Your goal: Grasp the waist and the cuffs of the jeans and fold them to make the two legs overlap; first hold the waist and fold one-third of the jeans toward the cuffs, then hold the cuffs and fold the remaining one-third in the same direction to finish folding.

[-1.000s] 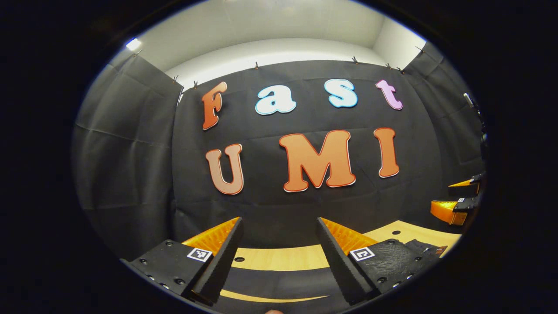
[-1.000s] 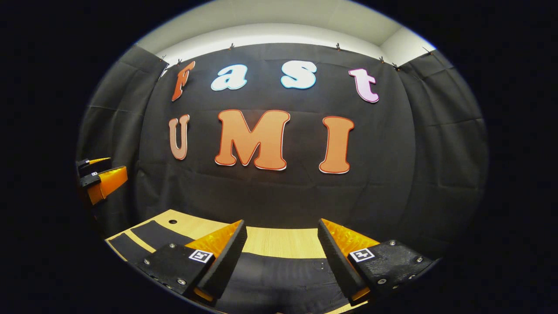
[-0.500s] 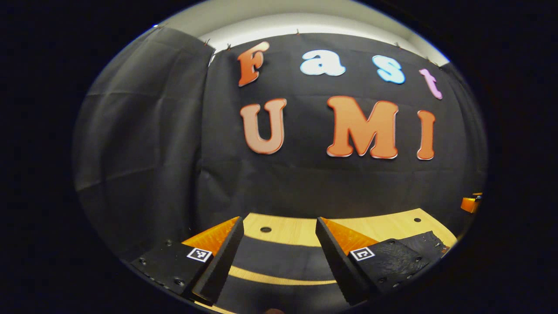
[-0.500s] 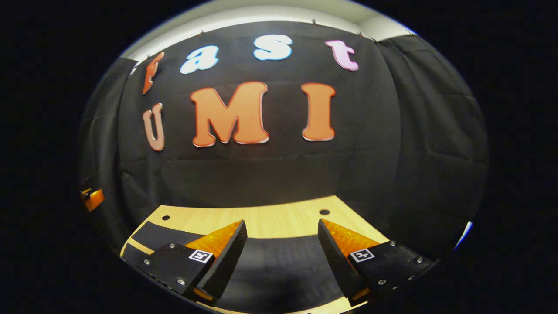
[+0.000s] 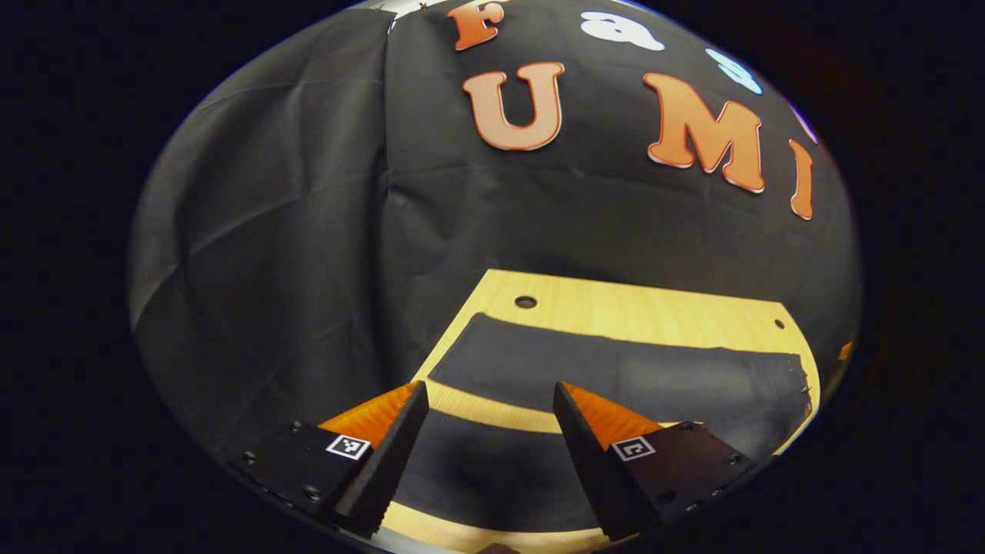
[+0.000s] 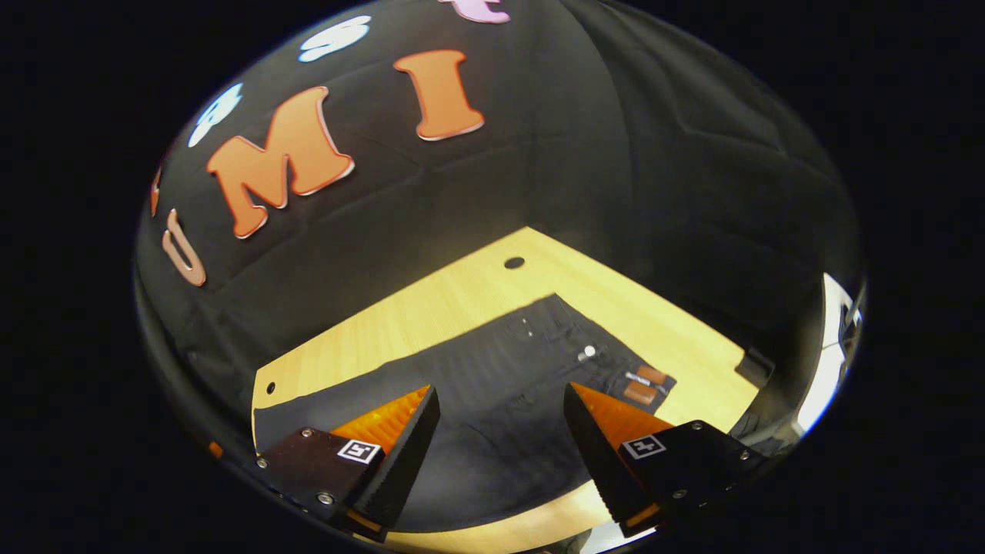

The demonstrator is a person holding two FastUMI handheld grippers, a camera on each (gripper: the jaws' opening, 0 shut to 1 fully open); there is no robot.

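Your left gripper (image 5: 483, 404) hangs wide open above the jeans (image 5: 616, 377), gripping nothing. The jeans lie flat on the tabletop (image 5: 639, 312), legs apart. Your right gripper (image 6: 500, 404) is also spread wide, empty, over the jeans' waist, near the button (image 6: 588, 352) and a waistband patch (image 6: 645, 382) too small to read.

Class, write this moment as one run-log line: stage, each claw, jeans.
stage: approach, no fold begun | left claw: open above legs | right claw: open above waist | jeans: flat on table
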